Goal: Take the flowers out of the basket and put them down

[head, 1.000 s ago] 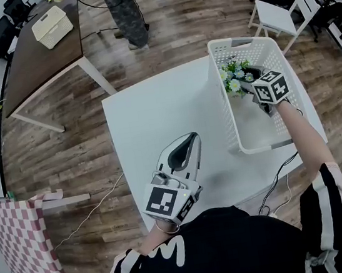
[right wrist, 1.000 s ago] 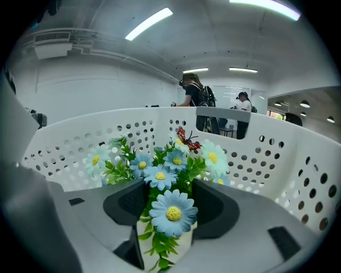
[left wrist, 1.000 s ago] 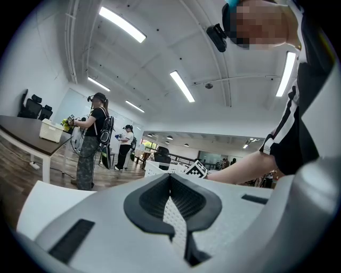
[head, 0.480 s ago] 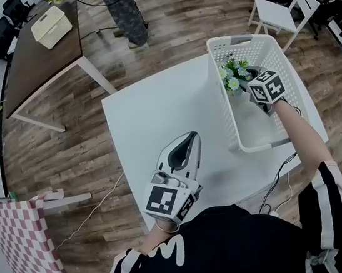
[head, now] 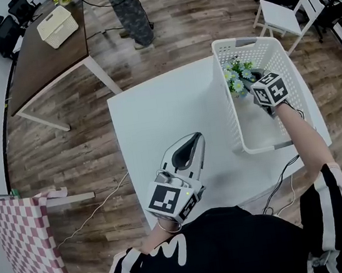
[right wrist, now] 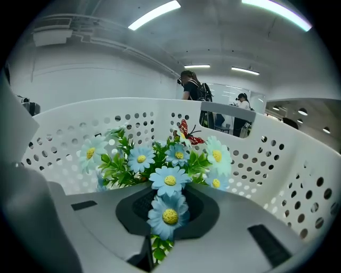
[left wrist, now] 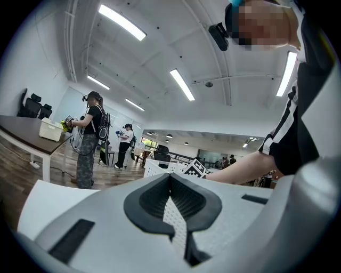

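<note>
Flowers [right wrist: 170, 181], artificial-looking daisies with pale blue petals, yellow centres and green leaves, are being kept at the far end of the basket [head: 241, 130]. Their stems are being pinched by the right gripper [head: 256, 89], whose jaws have just been closing and are being held narrow on them. The basket, white with rounded, perforated walls, is being borne by the white table [head: 155, 113]. The left gripper [head: 190, 141] is being held over the table, jaws pressed together on nothing.
</note>
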### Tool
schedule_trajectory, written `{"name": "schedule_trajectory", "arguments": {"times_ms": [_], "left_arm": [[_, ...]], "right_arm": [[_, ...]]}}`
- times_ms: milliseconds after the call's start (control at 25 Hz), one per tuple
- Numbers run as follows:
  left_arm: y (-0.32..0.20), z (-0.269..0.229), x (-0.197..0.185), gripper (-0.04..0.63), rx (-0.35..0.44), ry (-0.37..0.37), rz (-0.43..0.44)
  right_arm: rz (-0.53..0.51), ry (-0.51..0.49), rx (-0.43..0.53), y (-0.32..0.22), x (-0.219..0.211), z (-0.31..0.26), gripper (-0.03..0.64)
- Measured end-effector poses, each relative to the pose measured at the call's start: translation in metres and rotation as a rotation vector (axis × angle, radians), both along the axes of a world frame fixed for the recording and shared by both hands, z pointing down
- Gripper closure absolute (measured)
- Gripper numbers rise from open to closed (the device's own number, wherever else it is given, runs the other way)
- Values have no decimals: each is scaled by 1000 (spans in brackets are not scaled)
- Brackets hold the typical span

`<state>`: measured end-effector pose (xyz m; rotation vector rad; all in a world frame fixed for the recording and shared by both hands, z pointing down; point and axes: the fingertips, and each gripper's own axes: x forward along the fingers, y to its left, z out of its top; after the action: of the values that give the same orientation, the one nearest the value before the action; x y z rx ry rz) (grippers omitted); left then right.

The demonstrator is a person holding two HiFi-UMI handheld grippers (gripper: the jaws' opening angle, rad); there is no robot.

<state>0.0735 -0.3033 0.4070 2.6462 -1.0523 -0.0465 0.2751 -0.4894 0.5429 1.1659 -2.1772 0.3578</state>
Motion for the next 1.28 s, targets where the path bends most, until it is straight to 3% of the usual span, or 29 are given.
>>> {"name": "schedule_trajectory", "arguments": {"times_ms": [480,1280], "left_arm": [[4,-5,-1,591,21,5,-4],[15,-16,5,591,50,24,9]], "right_arm": [[32,-21,-32,9,5,-4,577],[89,-16,45,21,28,-33,584]]}}
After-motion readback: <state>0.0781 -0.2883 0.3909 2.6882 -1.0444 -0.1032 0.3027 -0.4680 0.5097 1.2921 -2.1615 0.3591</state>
